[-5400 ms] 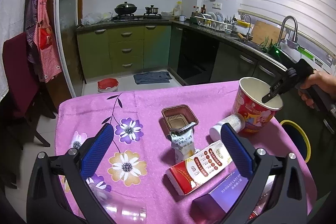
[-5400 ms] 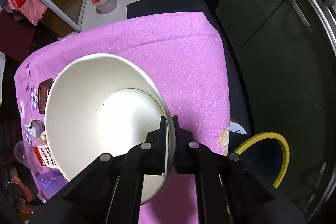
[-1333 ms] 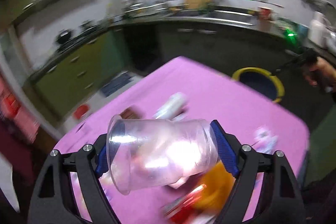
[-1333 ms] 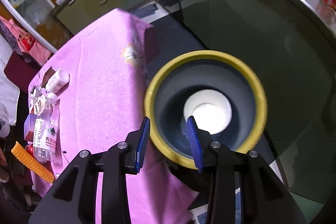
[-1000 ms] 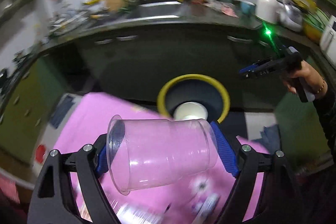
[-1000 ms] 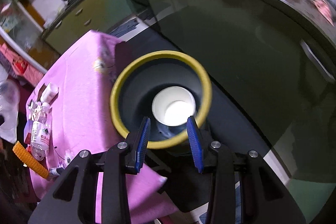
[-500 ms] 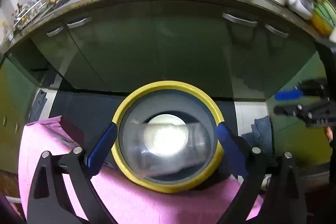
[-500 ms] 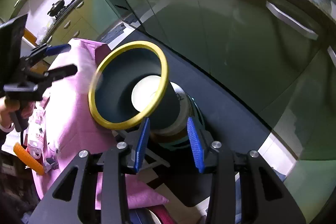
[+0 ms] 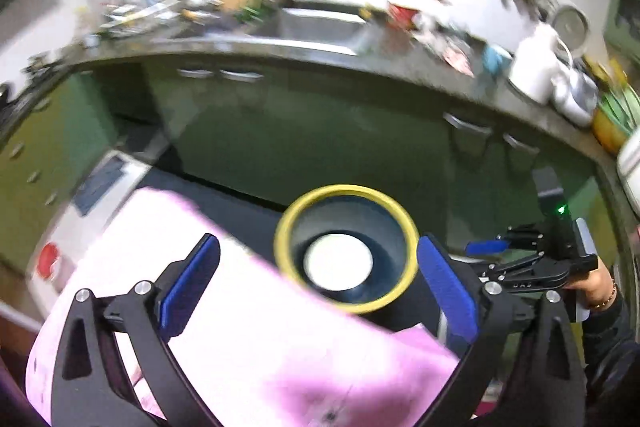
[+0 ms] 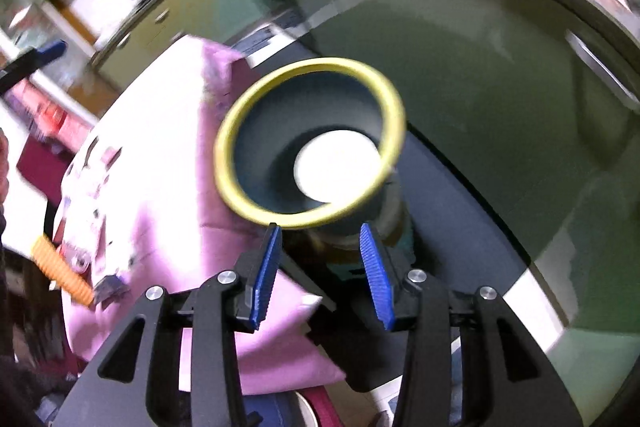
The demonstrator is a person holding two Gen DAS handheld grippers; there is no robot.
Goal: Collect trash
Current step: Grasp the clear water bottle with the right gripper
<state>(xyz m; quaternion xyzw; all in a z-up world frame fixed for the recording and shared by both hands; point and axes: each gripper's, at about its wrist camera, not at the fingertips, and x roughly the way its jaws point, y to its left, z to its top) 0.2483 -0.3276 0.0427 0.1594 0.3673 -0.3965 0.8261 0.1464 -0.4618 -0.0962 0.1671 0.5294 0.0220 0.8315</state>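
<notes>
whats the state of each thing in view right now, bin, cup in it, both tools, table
left tool: open, nothing between its pads, jaws just opened wider
right tool: open, empty
bin: upright on the floor beside the table, yellow rim, no lid
white cup: at the bottom of the bin, mouth up
clear cup: cannot make it out in the blur
table: covered by a pink cloth, trash left at its far end

Green kitchen cabinets (image 9: 304, 131) under a cluttered grey counter (image 9: 248, 45) — steel sink (image 9: 320, 23), bright window glare, pink-clothed table (image 9: 248, 343).
</notes>
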